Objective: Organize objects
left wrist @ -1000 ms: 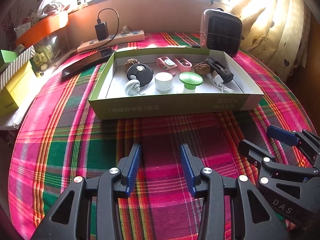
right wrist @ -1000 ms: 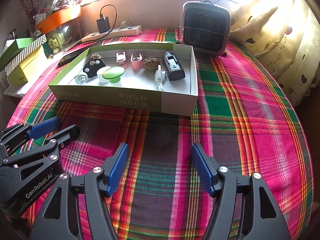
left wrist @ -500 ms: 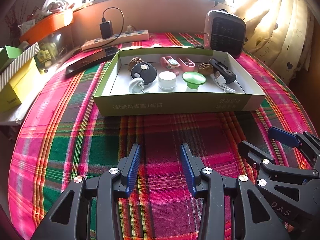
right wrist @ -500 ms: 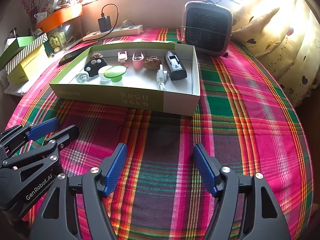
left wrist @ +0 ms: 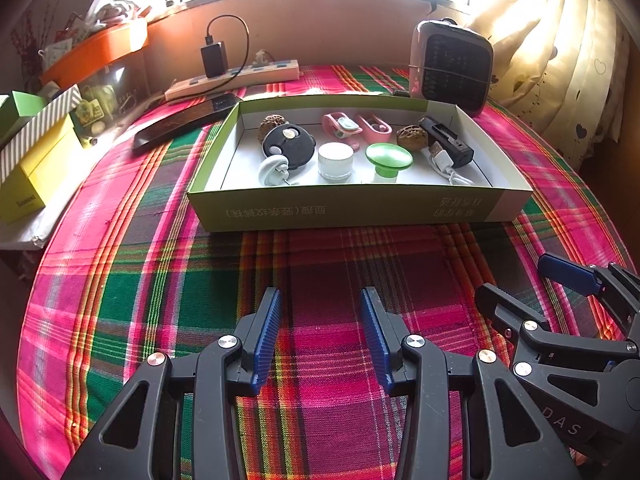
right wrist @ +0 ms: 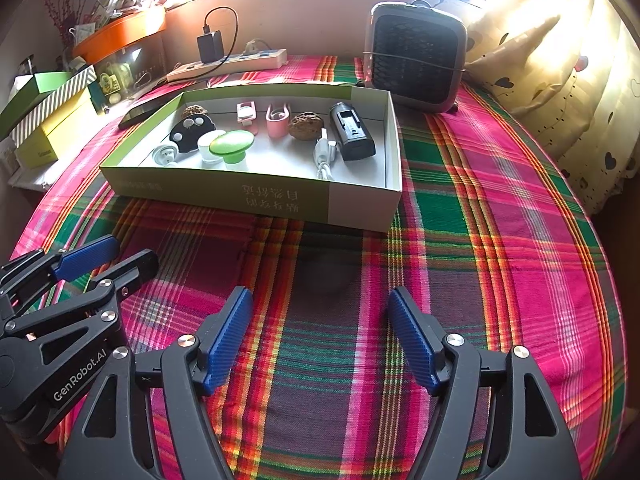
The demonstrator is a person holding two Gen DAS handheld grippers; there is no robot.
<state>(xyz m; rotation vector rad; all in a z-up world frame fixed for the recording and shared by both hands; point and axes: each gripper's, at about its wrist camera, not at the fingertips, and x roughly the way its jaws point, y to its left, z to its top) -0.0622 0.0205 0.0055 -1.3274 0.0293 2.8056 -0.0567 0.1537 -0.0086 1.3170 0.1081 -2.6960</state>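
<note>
Both tongs have drawn back a little from the box (left wrist: 352,210) over the last second, so it sits slightly farther off while everything inside lies as it did. I read that as the sorting being close to done, or a pause before I pick my next piece.

My left tongs (left wrist: 320,334) hang over the plaid desk (left wrist: 132,272) with a moderate gap, released, gripping nothing and touching nothing. My right tongs (right wrist: 320,338) are spread wider, likewise released and bare.

Inside the box, well ahead of both, are the green cap (left wrist: 389,157), white jar (left wrist: 335,160), black round case (left wrist: 289,146), two walnuts (left wrist: 408,136), pink clips (left wrist: 374,128) and the black charger (right wrist: 352,134) with its cable.
</note>
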